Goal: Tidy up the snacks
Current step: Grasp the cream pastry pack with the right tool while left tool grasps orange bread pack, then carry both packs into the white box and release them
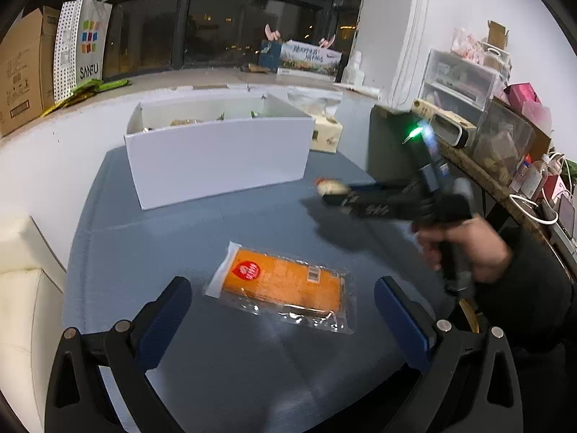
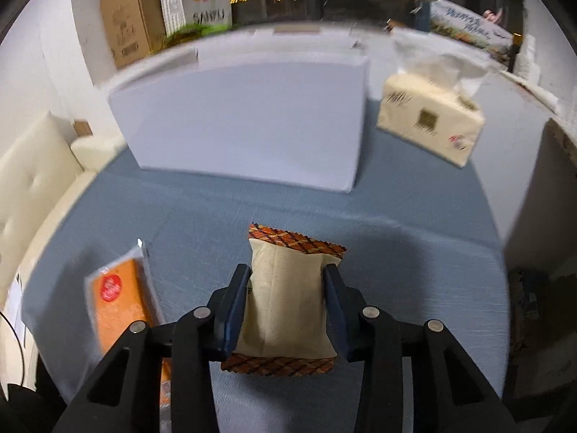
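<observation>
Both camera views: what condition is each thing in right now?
Right gripper: shut on the beige snack packet.
Left gripper: open, empty.
Orange snack packet: sealed, flat on the table.
White box: open-topped, snacks inside.
Tissue pack: opened, tissue sticking out.
</observation>
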`<state>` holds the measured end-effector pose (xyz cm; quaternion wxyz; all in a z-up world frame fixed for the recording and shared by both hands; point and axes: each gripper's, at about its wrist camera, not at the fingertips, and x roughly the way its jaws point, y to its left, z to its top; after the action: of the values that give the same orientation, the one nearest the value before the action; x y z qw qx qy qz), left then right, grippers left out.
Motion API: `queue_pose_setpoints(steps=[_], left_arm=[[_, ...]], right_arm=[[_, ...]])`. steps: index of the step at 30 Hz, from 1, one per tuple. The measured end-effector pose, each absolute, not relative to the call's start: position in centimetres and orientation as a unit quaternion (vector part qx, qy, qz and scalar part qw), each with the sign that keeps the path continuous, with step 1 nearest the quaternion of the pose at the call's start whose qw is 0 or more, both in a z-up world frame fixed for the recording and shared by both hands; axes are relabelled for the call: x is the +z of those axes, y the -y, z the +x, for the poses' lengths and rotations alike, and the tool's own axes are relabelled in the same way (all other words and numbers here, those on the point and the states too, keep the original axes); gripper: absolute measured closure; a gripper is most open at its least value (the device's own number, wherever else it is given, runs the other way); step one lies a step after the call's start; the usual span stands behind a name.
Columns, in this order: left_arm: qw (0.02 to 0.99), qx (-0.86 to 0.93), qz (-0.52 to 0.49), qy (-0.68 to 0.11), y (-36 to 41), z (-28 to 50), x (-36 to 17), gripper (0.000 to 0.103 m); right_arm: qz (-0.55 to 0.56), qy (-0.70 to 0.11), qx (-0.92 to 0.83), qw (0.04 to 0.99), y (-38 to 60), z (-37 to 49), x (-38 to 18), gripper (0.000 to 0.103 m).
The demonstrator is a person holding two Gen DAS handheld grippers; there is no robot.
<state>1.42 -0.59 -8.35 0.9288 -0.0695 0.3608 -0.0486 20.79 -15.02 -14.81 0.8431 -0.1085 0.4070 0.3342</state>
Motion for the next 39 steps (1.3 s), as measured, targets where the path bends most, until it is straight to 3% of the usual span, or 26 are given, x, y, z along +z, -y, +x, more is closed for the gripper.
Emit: queue_pose_setpoints(steps=[12, 24, 33, 34, 35, 36, 39], left_arm=[[0.841, 0.025, -0.192, -0.505, 0.8, 8.9, -15.1, 0.000], [0.841, 0.092, -0.091, -0.526, 4.1, 16.7, -17.1, 0.000], [0.851, 0.083, -0.053, -0.516, 5.0, 12.0, -17.6, 0.000], [0.856, 0.075, -0.048, -0.509, 5.1, 11.8, -17.5, 0.008], [0.863, 0.069, -0.041, -0.499, 5.3, 11.4, -17.2, 0.029], [0.869, 0.063, -0.036, -0.490, 5.4, 11.1, -16.6, 0.041], [0.872, 0.042, -0.059, -0.485, 4.9, 11.2, -16.0, 0.044]], right_arm=[[-0.069, -0.326, 0.330, 0.883, 22.1, 15.6, -8.7, 0.059], [-0.063, -0.313, 0.328, 0.889, 24.3, 13.2, -9.2, 0.059], [-0.061, -0.317, 0.326, 0.889, 24.9, 12.4, -10.1, 0.059], [-0.059, -0.318, 0.328, 0.887, 24.8, 12.4, -10.3, 0.059], [-0.060, -0.320, 0.330, 0.886, 24.6, 12.4, -10.3, 0.059], [-0.064, -0.321, 0.332, 0.885, 24.4, 12.2, -10.4, 0.059], [-0.068, -0.322, 0.339, 0.881, 24.0, 11.9, -10.5, 0.059]])
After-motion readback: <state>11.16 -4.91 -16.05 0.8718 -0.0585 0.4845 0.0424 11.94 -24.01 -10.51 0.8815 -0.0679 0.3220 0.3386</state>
